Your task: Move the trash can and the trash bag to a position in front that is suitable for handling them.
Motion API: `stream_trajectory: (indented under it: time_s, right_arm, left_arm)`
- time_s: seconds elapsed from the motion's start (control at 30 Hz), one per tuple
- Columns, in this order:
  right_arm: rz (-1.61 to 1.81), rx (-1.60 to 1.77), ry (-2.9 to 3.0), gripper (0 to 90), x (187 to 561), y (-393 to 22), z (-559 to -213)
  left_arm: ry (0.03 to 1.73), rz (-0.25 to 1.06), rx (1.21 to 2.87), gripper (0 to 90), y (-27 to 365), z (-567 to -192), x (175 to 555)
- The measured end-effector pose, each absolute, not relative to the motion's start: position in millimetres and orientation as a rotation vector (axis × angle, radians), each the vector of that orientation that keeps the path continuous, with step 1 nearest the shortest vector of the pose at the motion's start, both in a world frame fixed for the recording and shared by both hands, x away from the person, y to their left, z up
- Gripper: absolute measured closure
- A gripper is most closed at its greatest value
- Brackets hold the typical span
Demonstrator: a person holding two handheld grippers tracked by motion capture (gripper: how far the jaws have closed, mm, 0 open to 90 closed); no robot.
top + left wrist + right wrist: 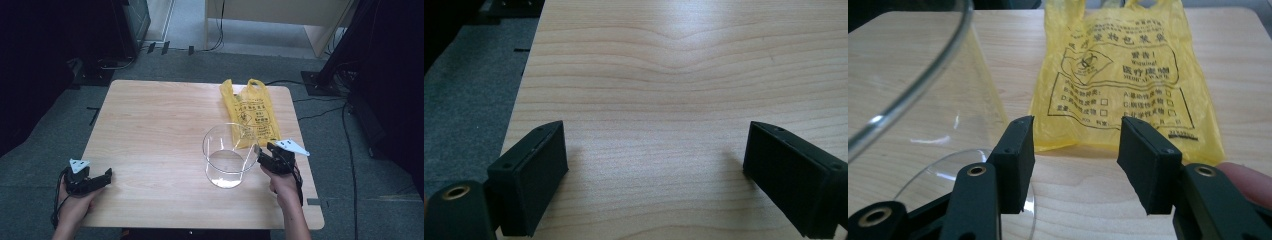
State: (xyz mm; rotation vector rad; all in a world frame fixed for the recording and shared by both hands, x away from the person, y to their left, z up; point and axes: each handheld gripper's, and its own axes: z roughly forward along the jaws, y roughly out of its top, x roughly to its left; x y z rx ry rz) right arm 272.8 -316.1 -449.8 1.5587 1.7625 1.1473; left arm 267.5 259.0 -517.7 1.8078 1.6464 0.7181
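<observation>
Here's the pale wood-grain surface (165,125), rounded at its corners, sitting on grey carpet (40,135). Toward its far right corner lies a flat yellow plastic bag (252,112) with two handle loops; the right gripper view brings out what the high view can't, black printed text, boxes and a hazard symbol on thin crinkled film (1120,75). Just in front of the bag stands a clear glass beaker (228,156), wide, round and upright, its rim a bright curved line in the right gripper view (918,80). The right gripper (260,154) hovers at the beaker's right side, and the right gripper view shows its jaws about half open with nothing between them, the beaker's base edge beside the left jaw and the bag's near edge straight ahead (1075,147). Whether a jaw touches the glass is hard to tell. At the near left corner the left gripper (106,175) rests low; its own view shows matte black jaws spread wide over bare wood (654,165).
</observation>
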Motion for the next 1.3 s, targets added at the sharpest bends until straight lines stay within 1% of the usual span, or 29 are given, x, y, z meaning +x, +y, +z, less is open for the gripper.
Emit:
stream_trajectory:
  time_s: [0.13, 0.17, 0.2, 0.27, 0.53, 0.6, 0.77, 0.83, 0.93, 1.1, 1.13, 1.2, 1.3]
  right_arm:
    - [1.175, 1.545, 1.759, 49.5, 271, -314, -448]
    - [1.187, 1.544, 1.762, 49.6, 270, -313, -449]
    - [1.187, 1.544, 1.762, 49.6, 270, -313, -449]
    - [1.187, 1.536, 1.770, 49.6, 270, -312, -450]
    - [1.188, 1.519, 1.783, 49.6, 269, -306, -451]
    - [1.187, 1.511, 1.786, 49.6, 270, -304, -451]
    - [1.191, 1.507, 1.801, 49.6, 270, -299, -452]
    - [1.193, 1.503, 1.805, 49.6, 270, -298, -452]
    - [1.193, 1.500, 1.810, 49.6, 270, -296, -452]
    - [1.203, 1.490, 1.822, 49.6, 269, -289, -452]
    - [1.203, 1.490, 1.822, 49.6, 269, -289, -452]
    - [1.202, 1.490, 1.835, 49.6, 268, -284, -454]
    - [1.205, 1.486, 1.843, 49.5, 267, -280, -455]
  left_arm:
    - [1.647, 0.735, 1.811, 10.1, 259, -517, 267]
    - [1.640, 0.763, 1.814, 13.4, 257, -516, 265]
    - [1.640, 0.763, 1.814, 15.4, 257, -516, 265]
    - [1.629, 0.789, 1.828, 15.4, 254, -516, 264]
    - [1.604, 0.749, 1.745, 15.4, 237, -504, 268]
    - [1.579, 0.765, 1.758, 15.4, 230, -500, 269]
    - [1.550, 0.716, 1.743, 15.4, 215, -488, 274]
    - [1.532, 0.718, 1.740, 15.4, 203, -481, 280]
    - [1.518, 0.700, 1.733, 15.4, 195, -477, 283]
    - [1.450, 0.683, 1.739, 15.5, 165, -470, 291]
    - [1.450, 0.683, 1.739, 15.5, 165, -470, 291]
    - [1.415, 0.665, 1.750, 15.5, 150, -467, 292]
    - [1.395, 0.643, 1.751, 15.5, 141, -466, 292]
